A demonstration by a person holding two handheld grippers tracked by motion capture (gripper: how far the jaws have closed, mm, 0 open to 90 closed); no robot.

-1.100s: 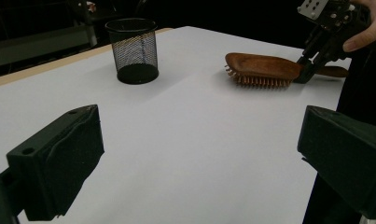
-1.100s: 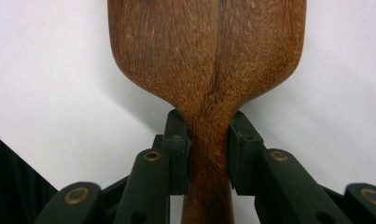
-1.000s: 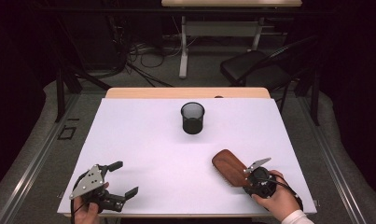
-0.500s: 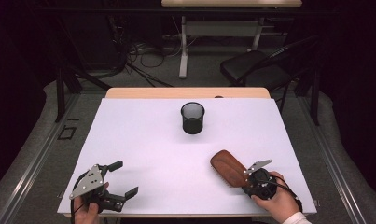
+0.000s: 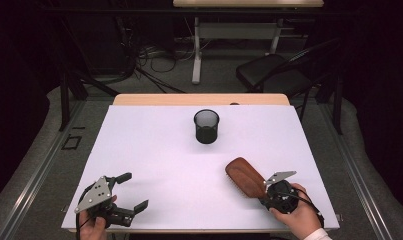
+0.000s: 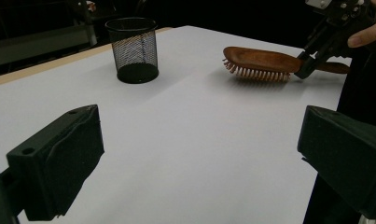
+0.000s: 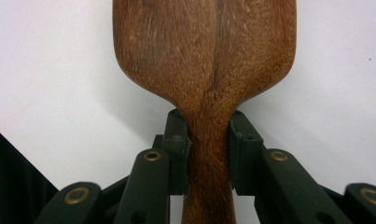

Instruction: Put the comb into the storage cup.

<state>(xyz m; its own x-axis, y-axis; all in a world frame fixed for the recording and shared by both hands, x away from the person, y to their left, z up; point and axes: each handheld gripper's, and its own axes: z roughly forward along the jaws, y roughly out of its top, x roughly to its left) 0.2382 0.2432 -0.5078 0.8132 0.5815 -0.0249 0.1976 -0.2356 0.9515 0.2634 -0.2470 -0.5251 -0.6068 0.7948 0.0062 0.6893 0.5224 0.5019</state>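
The right hand-held gripper (image 5: pixel 263 191) sits at the near right of the white surface (image 5: pixel 154 150), its jaws clamped on the handle of a wooden hairbrush (image 5: pixel 245 176). In the right gripper view the two black pads press against the narrow neck of the hairbrush (image 7: pixel 209 70) from either side, just below where the wood widens into the oval head. The brush head points away from the hand toward the far left, back upward and bristles facing down — the left gripper view shows the bristles of the hairbrush (image 6: pixel 260 60) just above the surface, with the right hand-held gripper (image 6: pixel 304 63) gripping it at the handle end; whether the bristle tips touch the surface I cannot tell.

The left hand-held gripper (image 5: pixel 131 192) rests at the near left corner, held in the person's hand, its jaws standing well apart with nothing between them.

A black mesh cup (image 5: pixel 206 126) stands upright near the middle of the far half of the surface — well apart from the brush and from both grippers.
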